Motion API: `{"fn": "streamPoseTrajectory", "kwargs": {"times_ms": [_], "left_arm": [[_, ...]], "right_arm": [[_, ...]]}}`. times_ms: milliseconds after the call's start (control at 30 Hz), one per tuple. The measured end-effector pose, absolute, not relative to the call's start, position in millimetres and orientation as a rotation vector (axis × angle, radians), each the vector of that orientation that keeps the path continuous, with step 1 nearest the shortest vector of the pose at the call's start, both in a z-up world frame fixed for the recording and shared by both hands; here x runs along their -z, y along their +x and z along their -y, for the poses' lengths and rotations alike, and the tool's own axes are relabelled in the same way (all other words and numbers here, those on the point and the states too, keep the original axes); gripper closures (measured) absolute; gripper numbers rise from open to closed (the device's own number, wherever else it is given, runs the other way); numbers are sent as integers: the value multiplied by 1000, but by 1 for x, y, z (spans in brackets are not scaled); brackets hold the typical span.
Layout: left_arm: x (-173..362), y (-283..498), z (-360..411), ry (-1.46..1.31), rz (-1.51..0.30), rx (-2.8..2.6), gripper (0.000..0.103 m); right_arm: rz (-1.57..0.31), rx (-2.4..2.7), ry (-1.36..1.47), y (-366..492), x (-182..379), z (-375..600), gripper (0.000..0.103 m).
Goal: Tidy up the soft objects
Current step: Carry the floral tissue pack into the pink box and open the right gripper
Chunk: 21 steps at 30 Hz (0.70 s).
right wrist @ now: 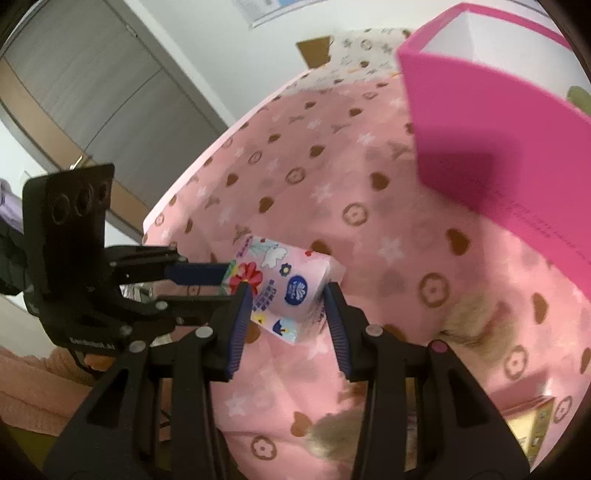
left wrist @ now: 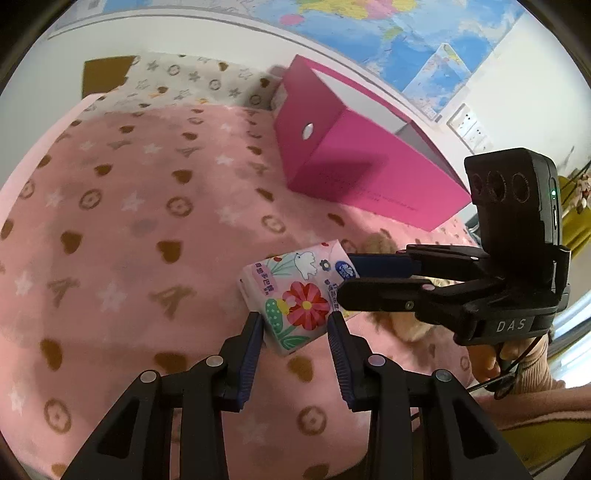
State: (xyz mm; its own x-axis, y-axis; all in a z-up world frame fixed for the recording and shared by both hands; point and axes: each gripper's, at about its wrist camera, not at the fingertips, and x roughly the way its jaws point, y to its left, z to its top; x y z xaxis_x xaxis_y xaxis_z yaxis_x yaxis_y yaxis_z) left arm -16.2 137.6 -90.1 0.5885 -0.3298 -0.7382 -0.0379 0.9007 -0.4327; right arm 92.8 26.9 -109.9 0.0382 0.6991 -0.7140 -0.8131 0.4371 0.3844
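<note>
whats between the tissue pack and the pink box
Only bare pink blanket with its printed hearts and stars; nothing sits between the tissue pack and the pink box. The left wrist view shows it best.

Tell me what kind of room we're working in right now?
Probably a bedroom at home. The work surface looks like a bed under a pink fleece blanket with a patterned pillow at the far end. A world map hangs on the wall, and a door stands to one side.
</note>
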Motion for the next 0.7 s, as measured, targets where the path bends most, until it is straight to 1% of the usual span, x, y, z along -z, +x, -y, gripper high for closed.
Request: {"fn": "streamPoseTrajectory", "kwargs": {"times_ms": [200, 700], "left_arm": [[77, 1, -125, -395, -906, 212, 68], [11, 35, -92, -265, -770, 310, 68]], "right_arm": [[-945, -1127, -91, 102, 93, -7, 60], [-769, -1056, 21, 105, 35, 52, 60]]}}
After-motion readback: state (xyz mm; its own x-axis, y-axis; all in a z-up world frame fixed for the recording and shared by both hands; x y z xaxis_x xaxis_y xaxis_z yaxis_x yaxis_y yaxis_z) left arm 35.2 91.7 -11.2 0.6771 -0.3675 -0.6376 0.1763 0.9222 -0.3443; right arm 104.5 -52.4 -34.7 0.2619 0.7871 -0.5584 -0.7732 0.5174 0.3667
